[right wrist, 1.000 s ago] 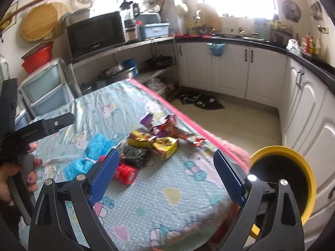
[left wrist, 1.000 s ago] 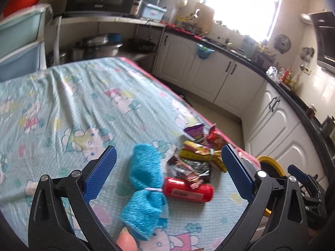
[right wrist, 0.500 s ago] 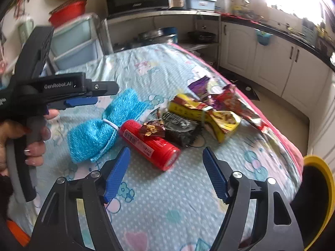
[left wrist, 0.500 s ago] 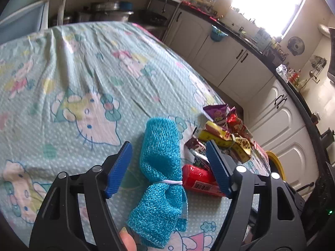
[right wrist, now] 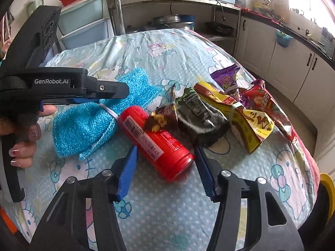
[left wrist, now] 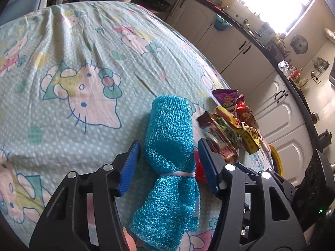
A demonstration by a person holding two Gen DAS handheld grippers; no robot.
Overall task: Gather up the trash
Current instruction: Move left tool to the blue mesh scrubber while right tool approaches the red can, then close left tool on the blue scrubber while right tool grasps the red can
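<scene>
The half-open left gripper (left wrist: pixel 167 156), jaws just closing, straddles a turquoise knitted cloth bundle (left wrist: pixel 169 146) without visible contact. The right gripper (right wrist: pixel 165 167), likewise closing, brackets an ungripped red plastic bottle (right wrist: pixel 157 140).

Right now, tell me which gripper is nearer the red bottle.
Right. The right gripper straddles the red bottle's near end, pads not yet touching, jaws just closing. The left gripper brackets the blue mesh scrubber beside it.

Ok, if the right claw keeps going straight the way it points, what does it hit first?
Most likely the red bottle, lying tilted between the open blue pads of the right claw, which have just been closing. Depth is uncertain.
</scene>
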